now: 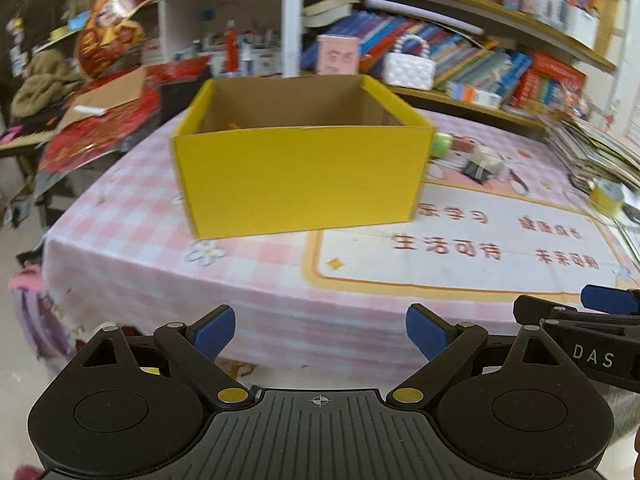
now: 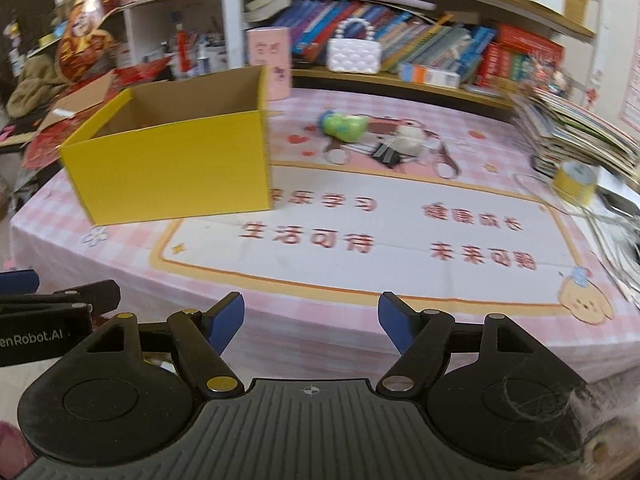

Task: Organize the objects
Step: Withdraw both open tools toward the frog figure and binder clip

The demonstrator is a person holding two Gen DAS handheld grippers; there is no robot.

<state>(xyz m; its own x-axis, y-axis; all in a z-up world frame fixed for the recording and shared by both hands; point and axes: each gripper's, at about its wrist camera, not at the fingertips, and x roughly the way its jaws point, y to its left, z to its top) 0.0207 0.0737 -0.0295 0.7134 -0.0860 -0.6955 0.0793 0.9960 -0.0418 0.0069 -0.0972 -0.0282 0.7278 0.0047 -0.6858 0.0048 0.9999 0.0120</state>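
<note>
Yellow cardboard box (image 1: 300, 176), open-topped, near the bench's (image 2: 360, 292) left edge. Small items: green toy (image 2: 344, 126), black clip (image 2: 386, 156), clustered toward the far edge; tape roll (image 2: 574, 184) at right edge. Left gripper (image 1: 320, 332) and right gripper (image 2: 311, 322): fingers open, empty, angled downward off the near edge. Risk: a hurried reach may nudge the light box or scatter the cluster.

Yellow box (image 2: 172, 168) upright, open-topped, green toy (image 2: 344, 125) + binder clip (image 2: 386, 154) (blurry) beside it

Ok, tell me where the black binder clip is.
In the right wrist view, the black binder clip lies on the pink tablecloth, right of the yellow box, beside the green toy.
</note>
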